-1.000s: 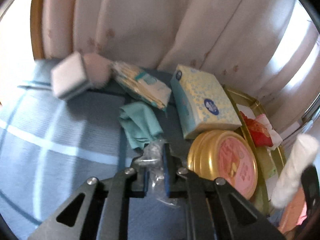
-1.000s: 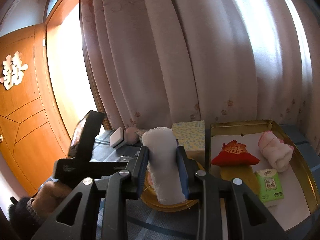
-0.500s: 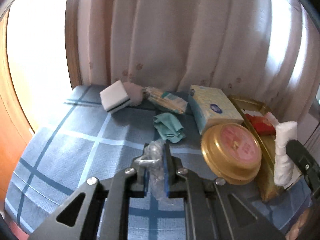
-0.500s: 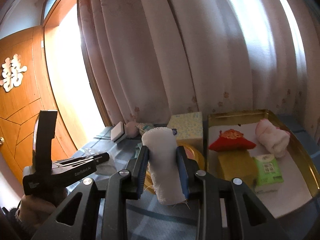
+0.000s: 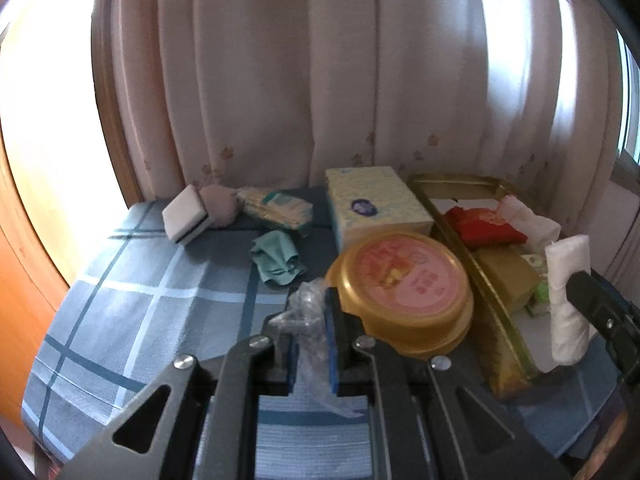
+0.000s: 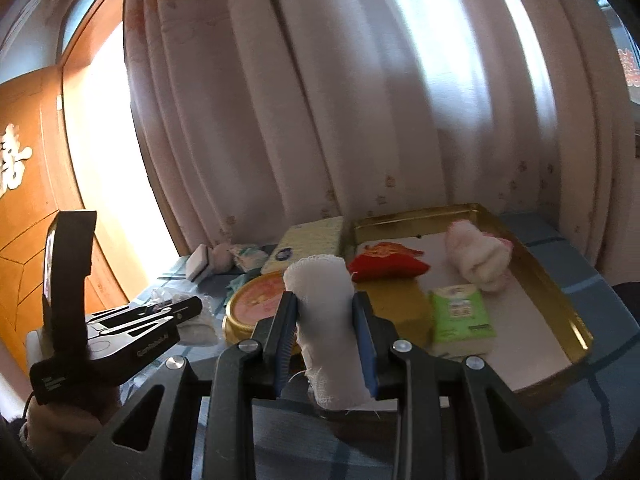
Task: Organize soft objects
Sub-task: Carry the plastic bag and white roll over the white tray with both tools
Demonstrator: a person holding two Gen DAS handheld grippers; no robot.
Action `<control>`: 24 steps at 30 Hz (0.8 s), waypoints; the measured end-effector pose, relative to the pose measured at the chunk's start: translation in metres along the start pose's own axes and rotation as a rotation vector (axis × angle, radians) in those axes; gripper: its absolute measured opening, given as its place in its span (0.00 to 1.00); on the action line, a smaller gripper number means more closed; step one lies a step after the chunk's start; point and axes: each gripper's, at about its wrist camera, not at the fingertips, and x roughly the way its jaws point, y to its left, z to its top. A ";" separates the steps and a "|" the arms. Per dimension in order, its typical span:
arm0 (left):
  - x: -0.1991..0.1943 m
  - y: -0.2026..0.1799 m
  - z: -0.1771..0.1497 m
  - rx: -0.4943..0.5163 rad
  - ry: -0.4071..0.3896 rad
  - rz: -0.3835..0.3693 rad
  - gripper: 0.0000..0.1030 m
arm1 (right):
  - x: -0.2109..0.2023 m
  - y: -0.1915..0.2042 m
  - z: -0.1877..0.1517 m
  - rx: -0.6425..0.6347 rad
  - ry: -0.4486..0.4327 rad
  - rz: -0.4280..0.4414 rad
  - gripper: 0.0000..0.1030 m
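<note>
Left gripper [image 5: 314, 332], seen from its own wrist camera: fingers nearly closed, pinching a crumpled clear plastic bag [image 5: 306, 312] above the blue plaid surface [image 5: 132, 300]. Right gripper [image 6: 325, 336], seen from its wrist camera: fingers narrow, clamped on an upright white gauze roll [image 6: 326, 320], held above the near left corner of the gold tray [image 6: 560, 280].

Inside the tray: red embroidered pouch [image 6: 386, 266] toward the back left, pink-white rolled towel [image 6: 478, 256] at the back right, green tissue pack [image 6: 462, 314] in front, yellow-brown block [image 6: 400, 306] just left of the pack.

On the surface left of the tray: round gold tin with pink lid [image 5: 404, 284], touching the yellow patterned tissue box [image 5: 374, 204] behind it. Farther left, near the curtain [image 5: 320, 60]: flat packet of printed tissues [image 5: 276, 208], pink puff [image 5: 218, 206] and white sponge block [image 5: 186, 214] side by side. Crumpled teal cloth [image 5: 276, 258] lying between the packet and the left fingers.

Left edge of the right wrist view: left gripper and, below it, part of the hand [image 6: 60, 420] holding it, in front of a wooden door [image 6: 24, 200].
</note>
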 end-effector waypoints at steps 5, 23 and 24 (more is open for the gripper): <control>-0.008 -0.018 0.004 0.030 -0.022 -0.008 0.08 | -0.011 -0.015 0.002 0.021 -0.023 -0.023 0.30; -0.065 -0.043 0.022 0.045 -0.245 -0.199 0.08 | -0.051 -0.059 0.018 0.064 -0.137 -0.136 0.30; -0.063 -0.049 0.022 0.050 -0.236 -0.211 0.08 | -0.053 -0.063 0.019 0.064 -0.141 -0.145 0.30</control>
